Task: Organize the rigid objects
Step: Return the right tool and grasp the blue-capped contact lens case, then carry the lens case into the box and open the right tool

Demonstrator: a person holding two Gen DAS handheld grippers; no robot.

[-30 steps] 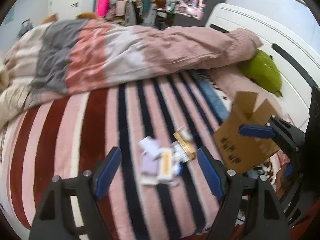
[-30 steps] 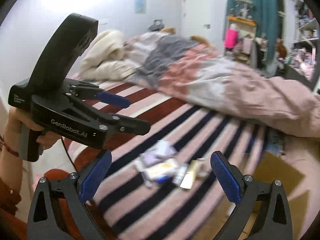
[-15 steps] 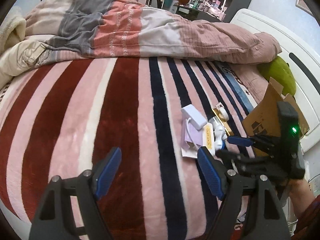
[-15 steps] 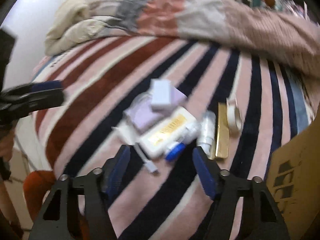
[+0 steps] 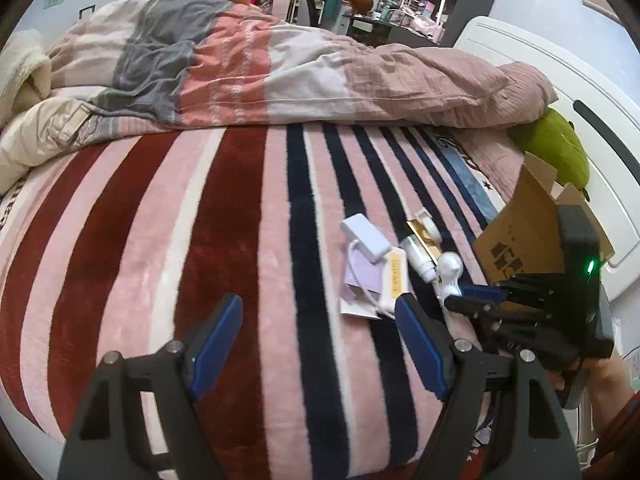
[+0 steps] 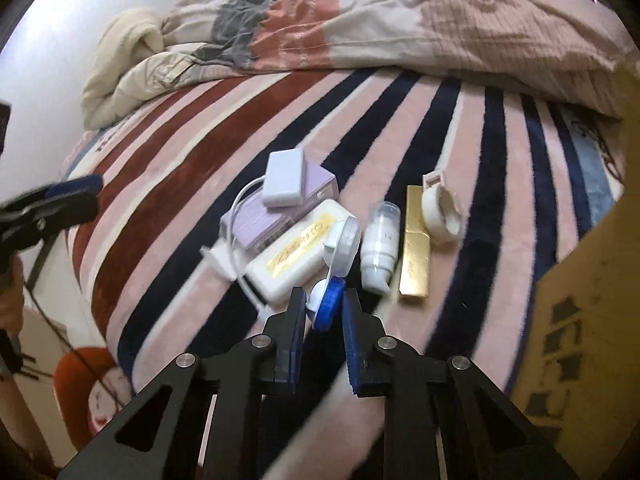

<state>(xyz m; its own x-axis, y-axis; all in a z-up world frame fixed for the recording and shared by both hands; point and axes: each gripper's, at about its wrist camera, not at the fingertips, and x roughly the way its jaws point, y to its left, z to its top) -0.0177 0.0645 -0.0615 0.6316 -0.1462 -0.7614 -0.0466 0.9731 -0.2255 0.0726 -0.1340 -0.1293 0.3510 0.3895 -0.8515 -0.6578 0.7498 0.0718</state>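
Your right gripper (image 6: 324,312) just closed, clamped on blue-capped lens case (image 6: 329,300) at near edge of item pile, striped blanket (image 6: 168,168), your left gripper (image 5: 320,344) wide, empty, just left of pile, cardboard box (image 5: 524,240) right of it.

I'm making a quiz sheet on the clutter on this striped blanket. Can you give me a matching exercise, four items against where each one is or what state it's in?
Items:
1. white charger block
2. gold box
3. blue-capped lens case
4. cardboard box

Places or states:
A. pinched in the right claw
B. lying on top of the lilac box
C. standing at the right edge of the bed
D. lying flat between the white pump bottle and the tape roll

Pairs: 1-B, 2-D, 3-A, 4-C
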